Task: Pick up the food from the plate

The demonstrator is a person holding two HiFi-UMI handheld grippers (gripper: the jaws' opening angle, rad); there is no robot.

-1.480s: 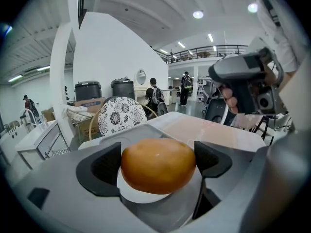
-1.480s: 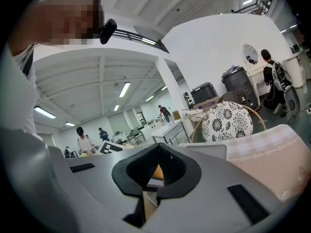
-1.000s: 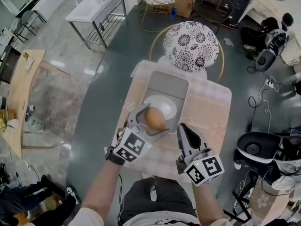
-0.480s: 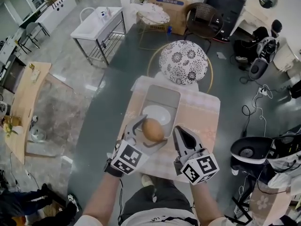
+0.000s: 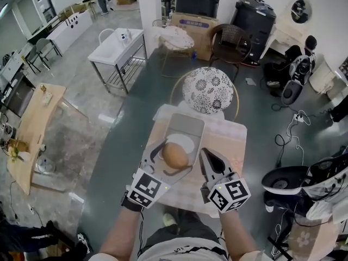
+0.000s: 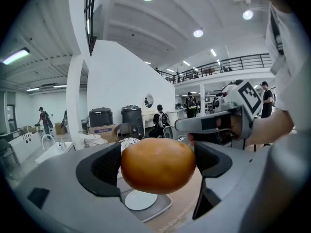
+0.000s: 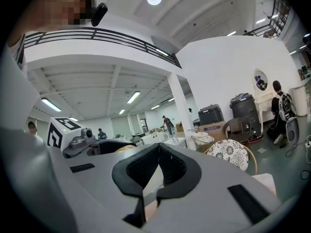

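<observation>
A round brown bun [image 5: 175, 155] hangs in the air, with my left gripper [image 5: 174, 156] shut on it from both sides. In the left gripper view the bun [image 6: 158, 165] fills the space between the black pads [image 6: 99, 169]. Below and beyond it lies a white plate [image 6: 141, 201] in a grey tray [image 6: 164, 208]; the head view shows part of that plate [image 5: 187, 141] and the tray [image 5: 185, 125]. My right gripper [image 5: 205, 156] hovers just right of the bun, shut with nothing in it, and its pads [image 7: 146, 171] meet.
The tray rests on a small table with a pink patterned cloth [image 5: 228, 140]. A stool with a black-and-white floral cushion [image 5: 211, 89] stands right behind the table. A white metal table [image 5: 117, 45] and a wooden table [image 5: 30, 129] stand to the left.
The left gripper has carried the bun up and toward me, off the plate. The view now takes in more of the room. The right gripper has stayed shut beside it.
</observation>
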